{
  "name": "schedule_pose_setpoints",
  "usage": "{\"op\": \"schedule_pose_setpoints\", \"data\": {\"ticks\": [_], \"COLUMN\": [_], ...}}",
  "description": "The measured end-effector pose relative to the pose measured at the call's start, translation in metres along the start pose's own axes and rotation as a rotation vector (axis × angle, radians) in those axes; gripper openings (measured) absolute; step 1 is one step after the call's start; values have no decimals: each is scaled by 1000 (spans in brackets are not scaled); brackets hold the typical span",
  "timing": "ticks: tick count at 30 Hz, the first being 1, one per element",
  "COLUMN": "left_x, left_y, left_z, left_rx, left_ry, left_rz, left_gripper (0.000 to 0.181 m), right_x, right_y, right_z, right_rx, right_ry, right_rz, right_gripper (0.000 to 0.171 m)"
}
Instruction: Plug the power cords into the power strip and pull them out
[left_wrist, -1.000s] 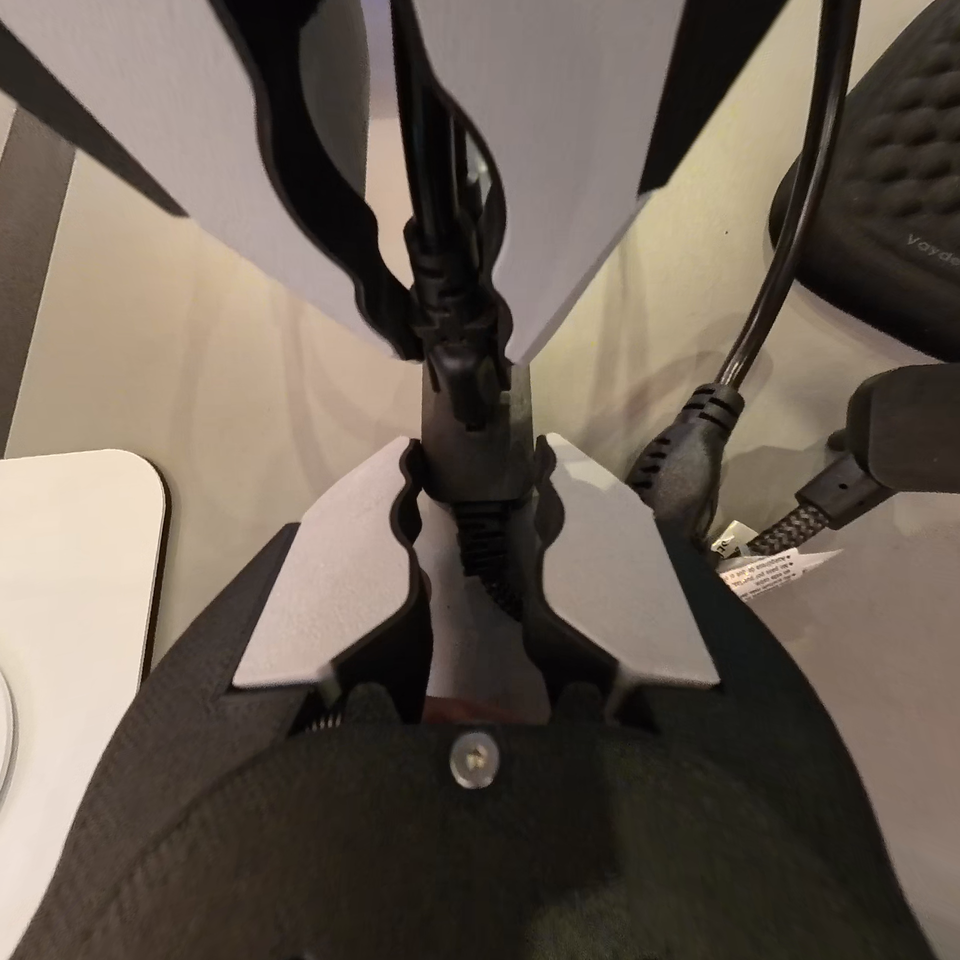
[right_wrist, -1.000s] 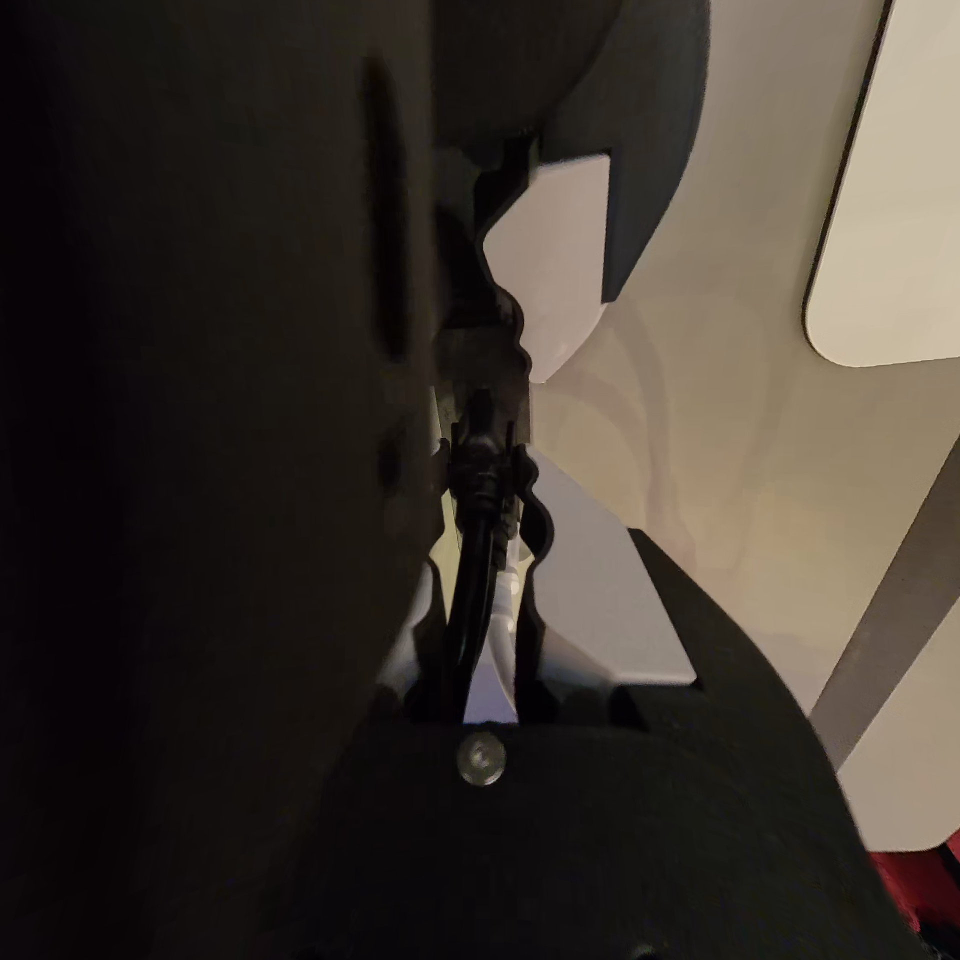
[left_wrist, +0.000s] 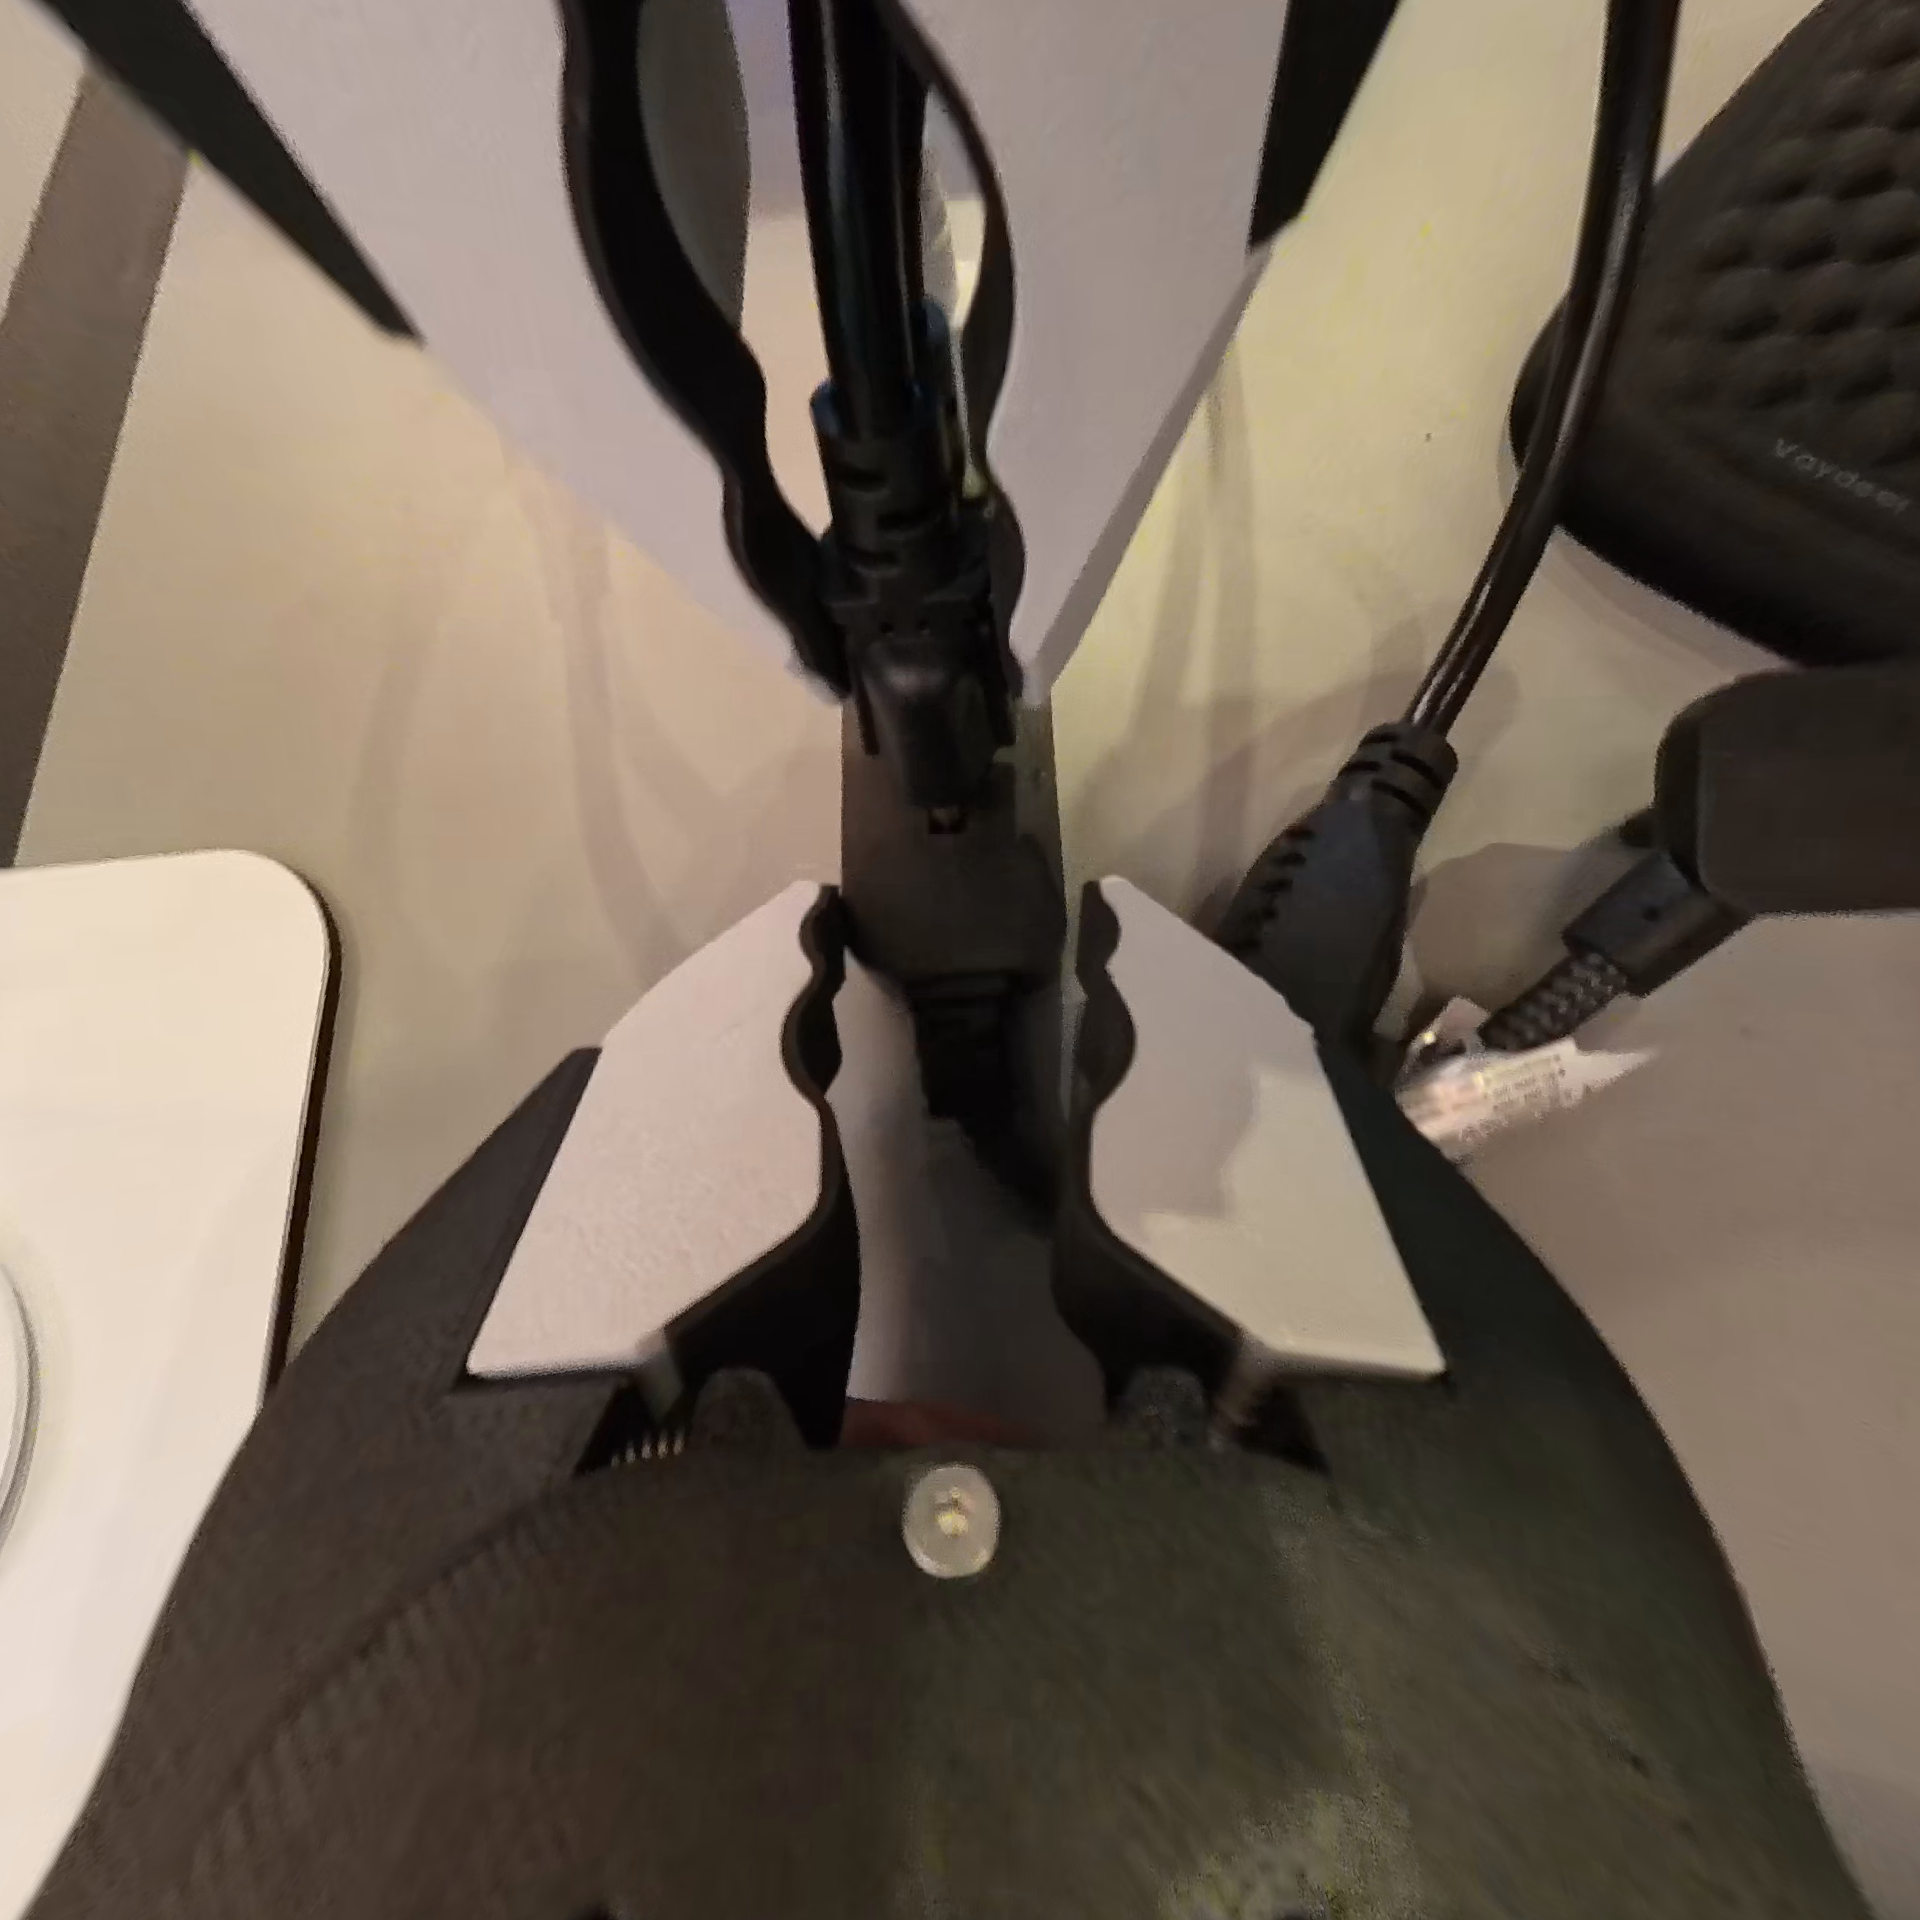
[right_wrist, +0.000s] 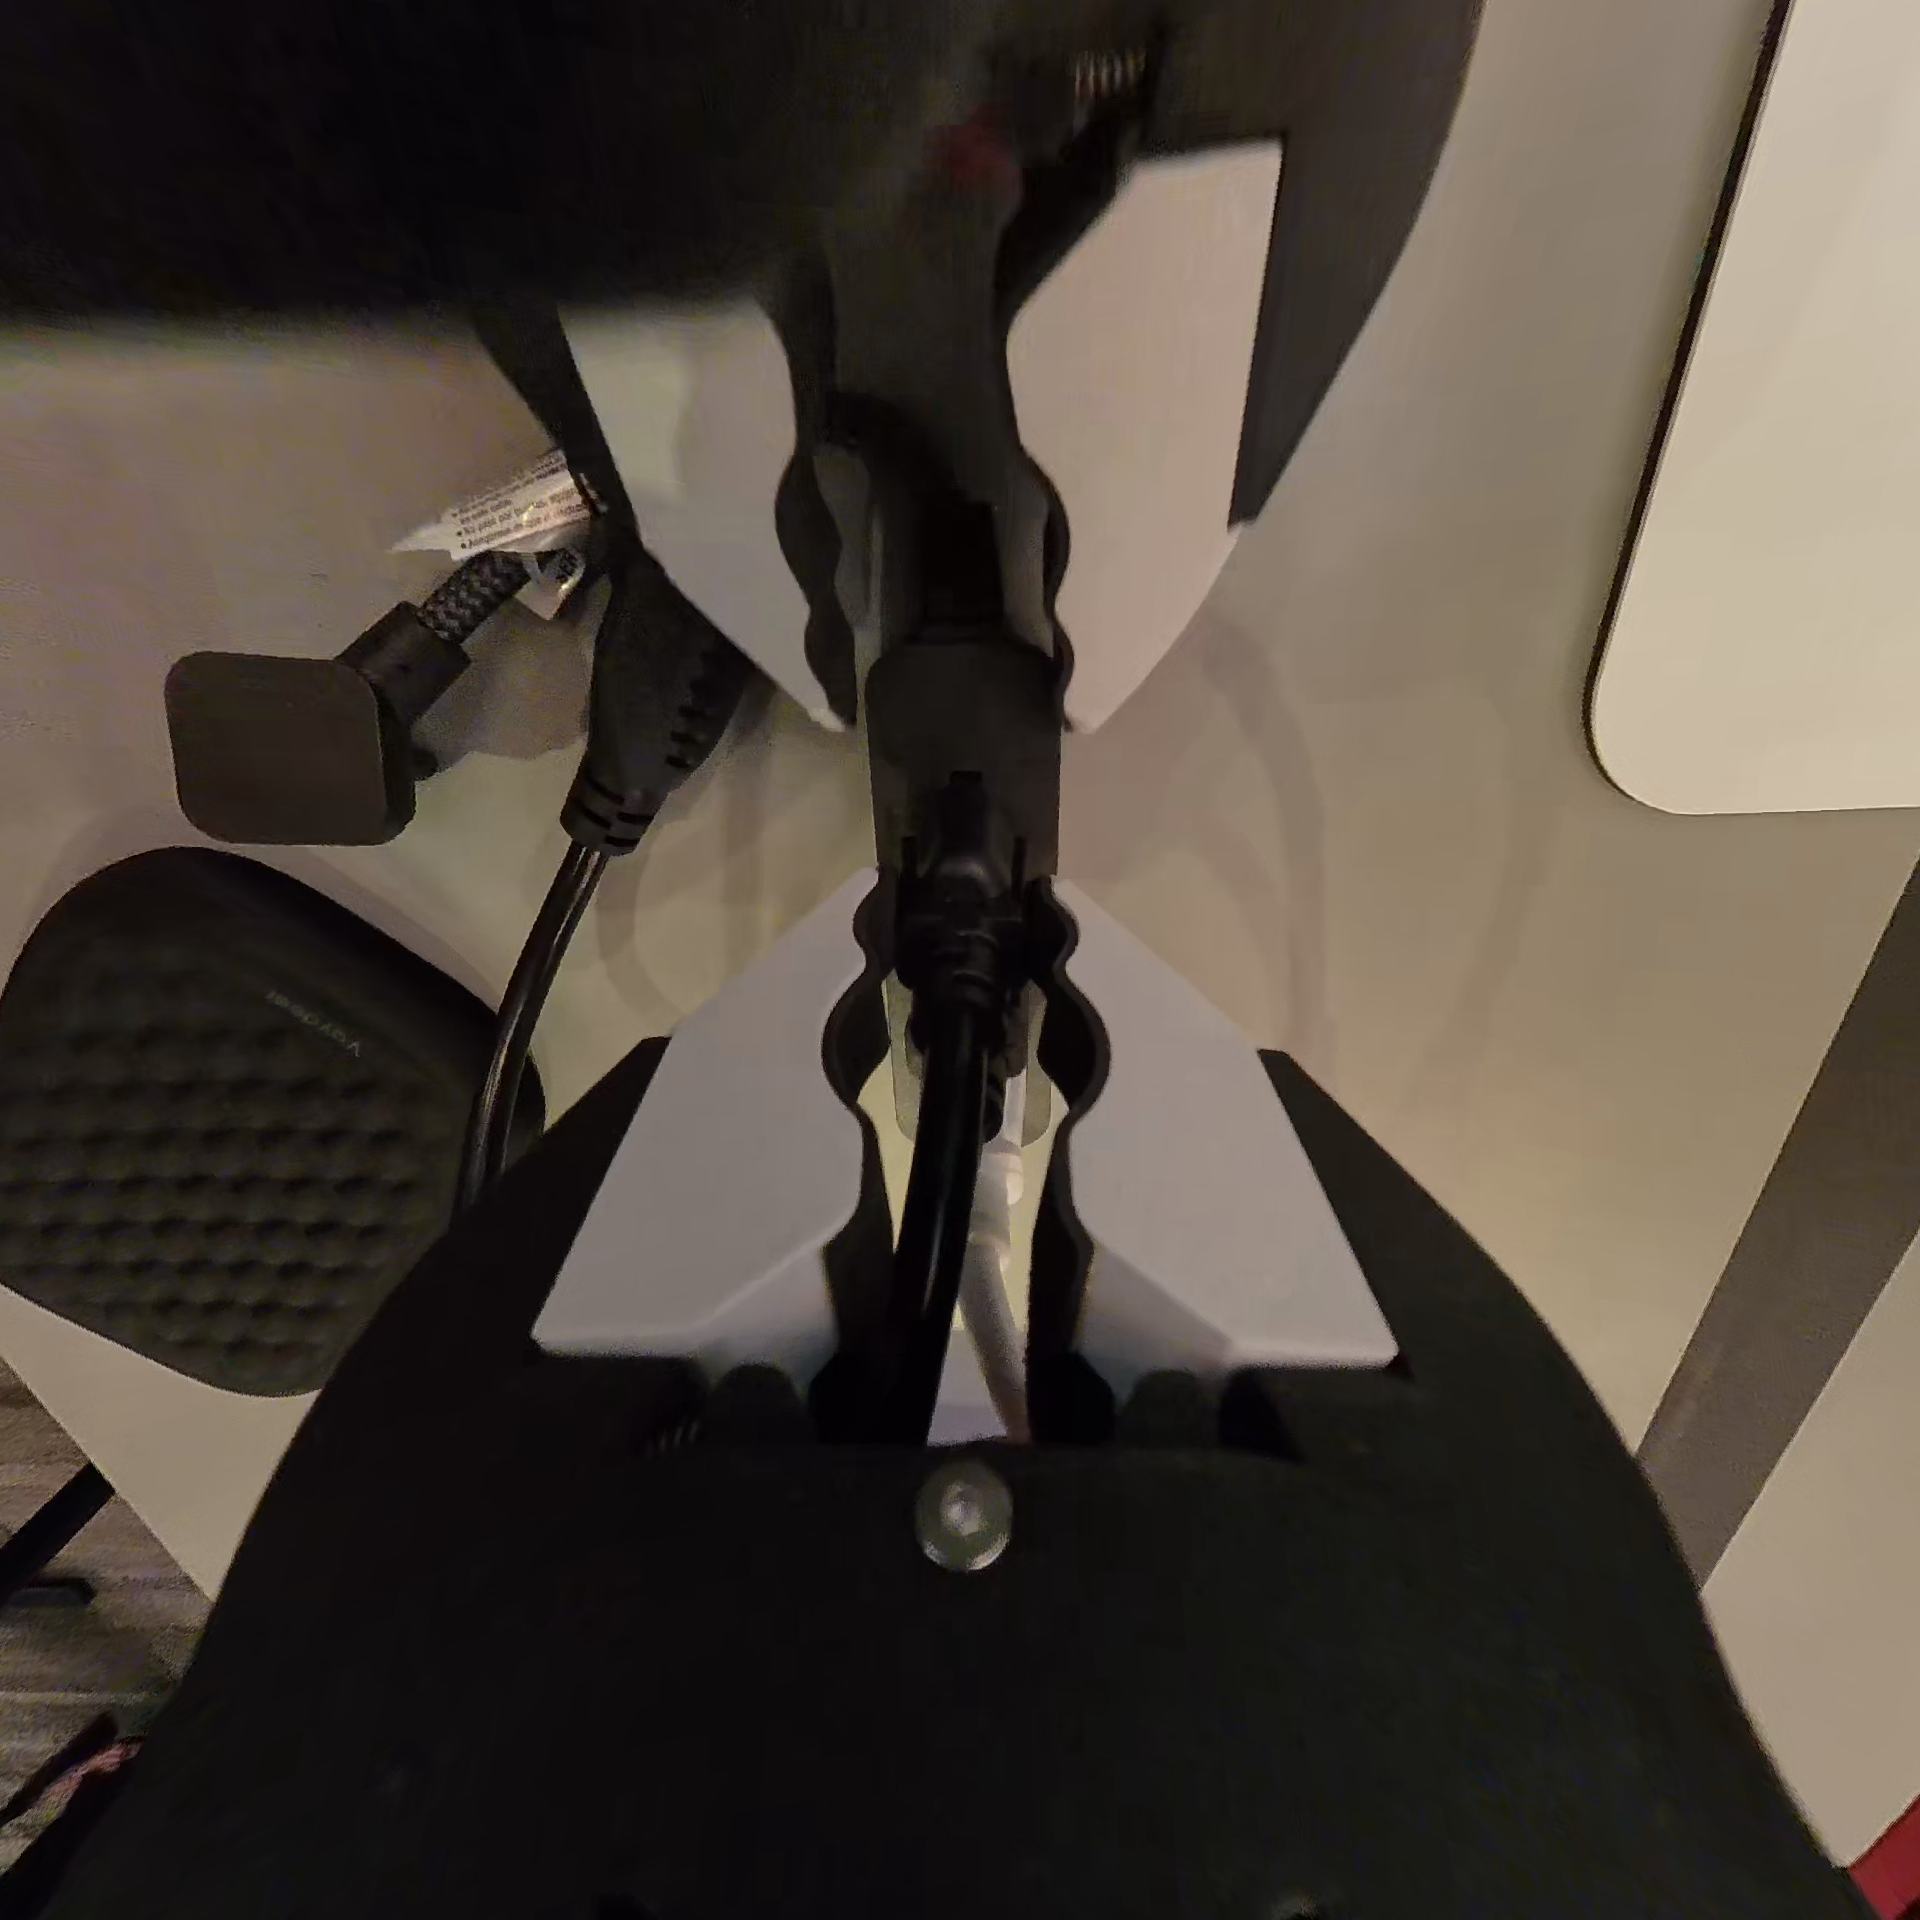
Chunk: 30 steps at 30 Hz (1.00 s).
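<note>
Left gripper (left_wrist: 951, 914) clamped on black power strip (left_wrist: 940, 883), held off the cream desk (left_wrist: 468, 644); right gripper (right_wrist: 961, 914) just beyond, pinching black power cord plug (right_wrist: 961, 894) at strip's socket face; farther right of strip, loose black plug (left_wrist: 1340, 862), braided cable (left_wrist: 1558, 997), dimpled black pad (left_wrist: 1766, 343).
</note>
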<state>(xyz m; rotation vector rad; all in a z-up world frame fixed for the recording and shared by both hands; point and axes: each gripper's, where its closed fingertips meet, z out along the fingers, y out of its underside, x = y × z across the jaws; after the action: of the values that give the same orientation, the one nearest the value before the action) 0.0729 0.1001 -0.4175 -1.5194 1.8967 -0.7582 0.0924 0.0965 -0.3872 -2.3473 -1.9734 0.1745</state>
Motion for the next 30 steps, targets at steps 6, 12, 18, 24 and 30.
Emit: {"op": "schedule_pose_setpoints", "data": {"ticks": [6,12,18,24,30], "left_x": [-1,-1,-1,-1,-1], "left_y": [-2,-1,-2,-2,-2], "left_z": [-7,-7,-8,-8,-9], "left_rx": [42,39,40,41,42], "left_ry": [10,11,8,11,10], "left_rz": [-39,-36,-31,-33,-33], "left_gripper": [38,39,39,38,38], "right_x": [0,0,-1,0,1], "right_y": [1,2,1,1,0], "right_z": [1,2,3,4,5], "right_rx": [2,-16,-16,-10,-9], "right_ry": [-5,23,62,20,-30], "right_rz": [-5,-42,-63,-33,-23], "right_gripper": [22,22,22,21,21]}}
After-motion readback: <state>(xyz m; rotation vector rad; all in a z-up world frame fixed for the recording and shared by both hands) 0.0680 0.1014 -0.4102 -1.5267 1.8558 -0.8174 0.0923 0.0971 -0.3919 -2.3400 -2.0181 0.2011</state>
